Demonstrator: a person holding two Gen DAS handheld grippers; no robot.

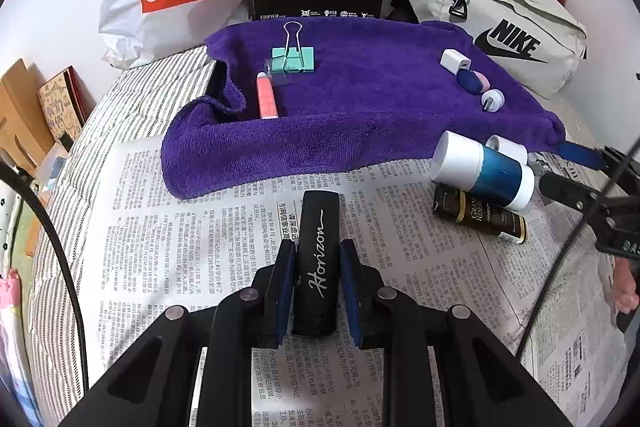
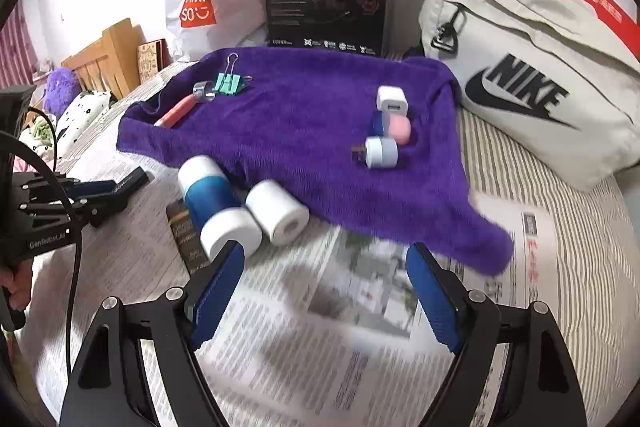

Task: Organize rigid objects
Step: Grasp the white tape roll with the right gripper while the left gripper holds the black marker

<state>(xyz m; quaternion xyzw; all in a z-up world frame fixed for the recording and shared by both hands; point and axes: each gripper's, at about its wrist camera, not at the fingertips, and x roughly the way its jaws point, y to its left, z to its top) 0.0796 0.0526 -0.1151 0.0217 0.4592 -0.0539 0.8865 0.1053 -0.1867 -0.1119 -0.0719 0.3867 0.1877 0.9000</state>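
Left gripper (image 1: 316, 267) clamps a black Horizon case (image 1: 318, 259) over newspaper (image 1: 200, 219); right gripper (image 2: 326, 291) gapes empty beside a purple towel (image 2: 320, 131).

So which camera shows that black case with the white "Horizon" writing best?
The left wrist view: the black rectangular Horizon case fills the centre, lettering readable, clamped between the left gripper's blue fingers. The right wrist view shows only its end, small, at the left edge.
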